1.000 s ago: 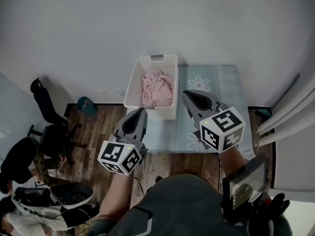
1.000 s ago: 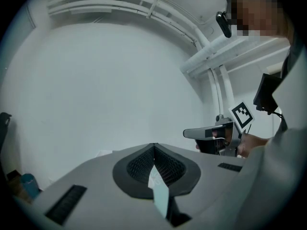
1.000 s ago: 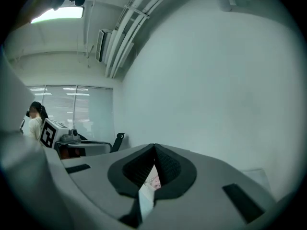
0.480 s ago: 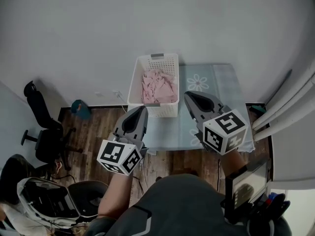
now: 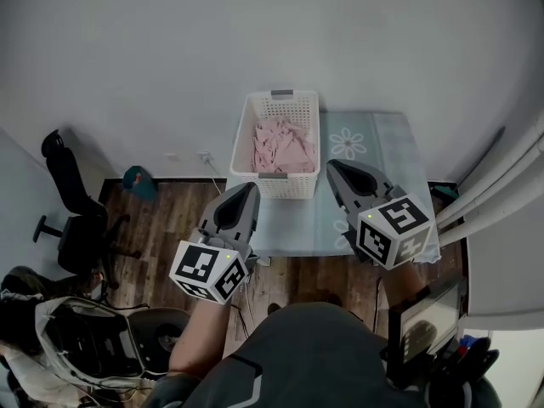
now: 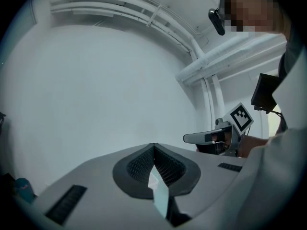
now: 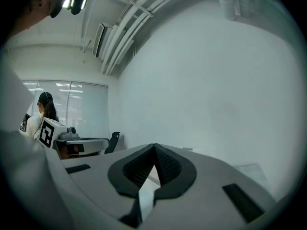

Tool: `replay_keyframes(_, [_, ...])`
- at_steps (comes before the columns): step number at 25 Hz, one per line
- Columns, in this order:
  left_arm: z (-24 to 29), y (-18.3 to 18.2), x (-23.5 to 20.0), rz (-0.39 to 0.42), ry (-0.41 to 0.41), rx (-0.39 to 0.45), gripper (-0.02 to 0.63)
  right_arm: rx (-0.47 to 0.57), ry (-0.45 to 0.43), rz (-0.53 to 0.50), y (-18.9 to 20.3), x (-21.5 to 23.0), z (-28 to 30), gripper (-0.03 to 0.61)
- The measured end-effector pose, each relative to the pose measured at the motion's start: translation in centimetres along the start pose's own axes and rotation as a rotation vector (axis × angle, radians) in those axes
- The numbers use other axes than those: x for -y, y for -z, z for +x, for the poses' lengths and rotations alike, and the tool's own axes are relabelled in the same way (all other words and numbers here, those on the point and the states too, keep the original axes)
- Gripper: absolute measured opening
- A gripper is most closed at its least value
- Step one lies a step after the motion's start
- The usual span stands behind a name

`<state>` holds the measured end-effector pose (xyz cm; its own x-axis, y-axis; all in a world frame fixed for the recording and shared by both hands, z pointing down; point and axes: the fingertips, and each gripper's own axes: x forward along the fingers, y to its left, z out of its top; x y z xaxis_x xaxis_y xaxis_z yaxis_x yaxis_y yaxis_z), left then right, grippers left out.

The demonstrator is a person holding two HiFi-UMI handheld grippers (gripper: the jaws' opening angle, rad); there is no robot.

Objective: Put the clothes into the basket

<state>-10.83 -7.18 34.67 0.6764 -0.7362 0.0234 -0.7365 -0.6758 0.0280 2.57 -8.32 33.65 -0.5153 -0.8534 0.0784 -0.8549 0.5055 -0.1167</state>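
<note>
While both tongs are held level on the near side of the basket (image 5: 285,187), the pink clothes (image 5: 280,145) lie bunched inside it, below the rim. The basket is white and slatted. It stands on the left end of the surface (image 5: 374,155), with its far end against the wall (image 5: 272,32).

Left tongs (image 5: 246,190): the tip points toward the basket's near left corner, close to it but apart. The body hangs over the surface's near left edge and the wood floor (image 5: 161,219). In the left gripper view the ribbed pads meet at the tip, pressed together, with nothing between them.

Right tongs (image 5: 333,167): these are over the surface, just right of the basket's near right corner and not touching it. In the right gripper view the pads are likewise pressed together and empty, facing bare wall.

Neither pair touches the clothes or the basket. A black chair (image 5: 72,202) stands on the floor well to the left.
</note>
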Motion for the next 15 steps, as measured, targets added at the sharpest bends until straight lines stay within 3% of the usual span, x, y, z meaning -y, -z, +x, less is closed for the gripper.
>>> replay_keyframes(15, [-1.8,-0.7,-0.1,0.010,-0.021,0.032,0.003,0.006,-0.001,-0.005,-0.2,-1.5,-0.6,0.012])
